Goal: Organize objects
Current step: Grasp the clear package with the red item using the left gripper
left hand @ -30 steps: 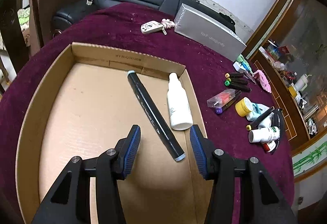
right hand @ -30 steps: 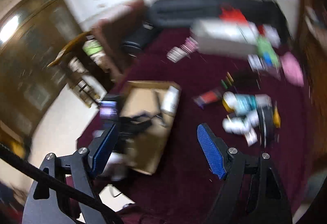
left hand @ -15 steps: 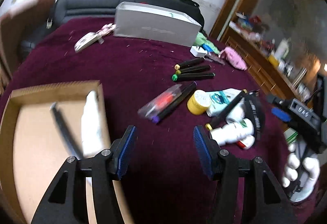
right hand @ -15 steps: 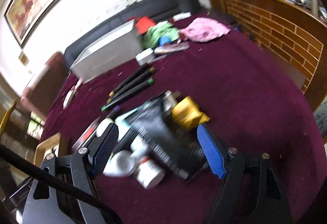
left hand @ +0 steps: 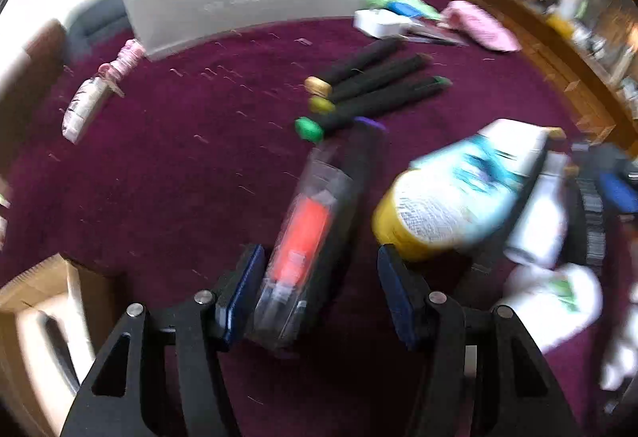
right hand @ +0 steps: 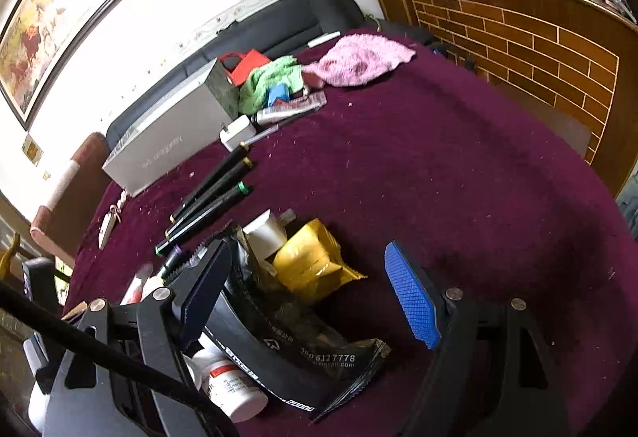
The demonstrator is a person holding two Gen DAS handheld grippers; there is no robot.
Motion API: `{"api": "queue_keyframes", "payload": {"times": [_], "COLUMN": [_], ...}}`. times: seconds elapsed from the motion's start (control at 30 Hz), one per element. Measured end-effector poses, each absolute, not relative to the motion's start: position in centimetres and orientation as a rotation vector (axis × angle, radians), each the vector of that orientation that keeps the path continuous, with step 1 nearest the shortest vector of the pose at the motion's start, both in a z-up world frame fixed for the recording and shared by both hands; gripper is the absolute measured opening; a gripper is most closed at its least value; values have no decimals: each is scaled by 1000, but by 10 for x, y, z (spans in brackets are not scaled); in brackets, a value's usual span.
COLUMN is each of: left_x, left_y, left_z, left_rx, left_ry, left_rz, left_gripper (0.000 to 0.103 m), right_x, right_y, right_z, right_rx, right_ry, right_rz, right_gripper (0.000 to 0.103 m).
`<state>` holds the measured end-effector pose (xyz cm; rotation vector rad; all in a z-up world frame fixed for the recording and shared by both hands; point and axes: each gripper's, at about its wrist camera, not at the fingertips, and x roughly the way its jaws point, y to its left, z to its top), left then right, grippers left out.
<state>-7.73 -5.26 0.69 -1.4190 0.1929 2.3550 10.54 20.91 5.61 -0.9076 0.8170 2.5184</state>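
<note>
Since the earlier frames, the left gripper (left hand: 319, 289) had travelled away from the cardboard box (left hand: 36, 285), which now showed only at the lower left edge of its view, and had arrived over the loose things on the purple cloth (left hand: 167, 166). Its jaws had just been opening a little, and a clear plastic case (left hand: 303, 233) with an orange part inside lay between them, close to the left pad; the picture was blurred, but the pads did not seem to press on it, so the claw was released. Beside the case lay a purple-capped marker (left hand: 365, 158) and a yellow-capped bottle (left hand: 446, 193).

The right gripper (right hand: 307, 297) had come down over the pile, jaws wide and released, with a black pouch (right hand: 279, 333) and a yellow packet (right hand: 311, 261) between them.

I judged that the step in hand was picking the next object for the box. The next move would call for lowering the left jaws around the case only, without the marker, and then closing.
</note>
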Motion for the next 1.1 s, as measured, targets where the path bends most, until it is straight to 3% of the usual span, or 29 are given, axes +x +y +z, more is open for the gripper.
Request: {"api": "queue_keyframes", "payload": {"times": [0.07,0.2,0.4,0.43,0.5,0.6,0.93,0.97,1.0,1.1], "left_x": [-56,-37,-47,-47,-48,-56,-67,-69,-69,-59], "left_y": [-53,-58,-73,-74,-80,-84,-47,-47,-48,-57], "left_z": [11,18,18,18,18,16,5,5,6,18], "left_rx": [-1420,-1389,-1410,-1415,-1427,-1450,-1434,-1423,-1410,-1366], "left_ry": [106,208,119,108,90,81,284,275,252,175], "left_rz": [2210,2343,2446,2450,2453,2455,2500,2496,2485,2476], "left_gripper": [51,51,51,50,37,36,36,27,10,10], "right_x": [106,105,104,104,102,101,101,101,101,101], "right_y": [209,207,198,198,197,196,193,193,192,190], "right_z": [56,54,54,54,53,52,50,50,49,51], "right_rx": [-911,-926,-946,-953,-962,-974,-993,-994,-996,-985], "right_ry": [826,834,812,813,827,840,853,852,849,839], "right_rz": [2521,2532,2551,2553,2555,2557,2558,2558,2559,2571], "right_gripper": [80,80,80,80,80,80,80,80,80,80]}}
